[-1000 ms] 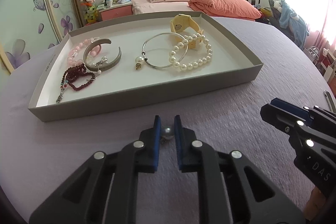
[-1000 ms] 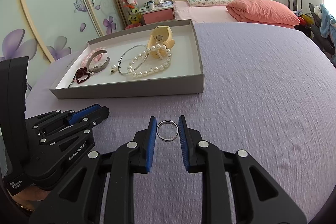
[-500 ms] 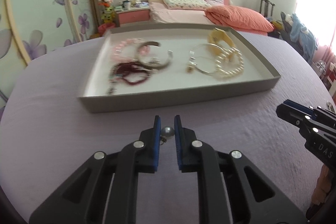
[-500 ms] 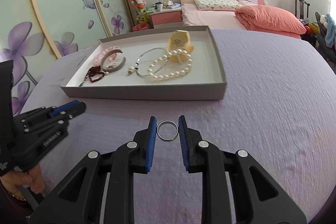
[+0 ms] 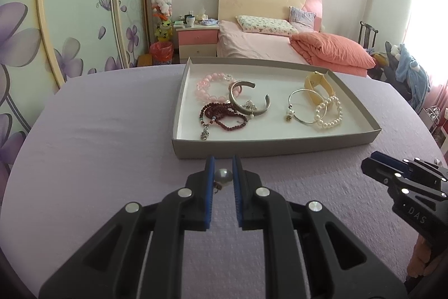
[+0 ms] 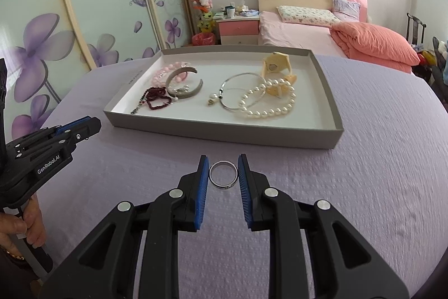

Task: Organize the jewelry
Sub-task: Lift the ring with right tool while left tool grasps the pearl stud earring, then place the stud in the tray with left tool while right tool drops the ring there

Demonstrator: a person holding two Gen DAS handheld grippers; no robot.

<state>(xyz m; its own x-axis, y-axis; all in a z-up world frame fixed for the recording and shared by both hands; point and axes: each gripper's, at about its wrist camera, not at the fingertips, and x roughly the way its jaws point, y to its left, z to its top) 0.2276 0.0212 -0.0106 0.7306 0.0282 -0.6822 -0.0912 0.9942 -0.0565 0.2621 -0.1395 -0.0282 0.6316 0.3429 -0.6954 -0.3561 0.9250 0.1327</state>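
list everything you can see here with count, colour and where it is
tray: 1, grey outside, white inside, on the purple bedspread
pink bead bracelet: 1, pink, far left of tray
silver cuff: 1, silver, overlapping the pink bracelet
dark red beads: 1 strand, dark red, near left of tray
thin bangle: 1, silver, right half of tray
pearl bracelet: 1, white, overlapping the bangle
watch: 1, pale yellow, far right of tray
ring: 1, silver, in right gripper
pearl earring: 1, silvery, in left gripper
hand: 1, holding the left gripper's handle
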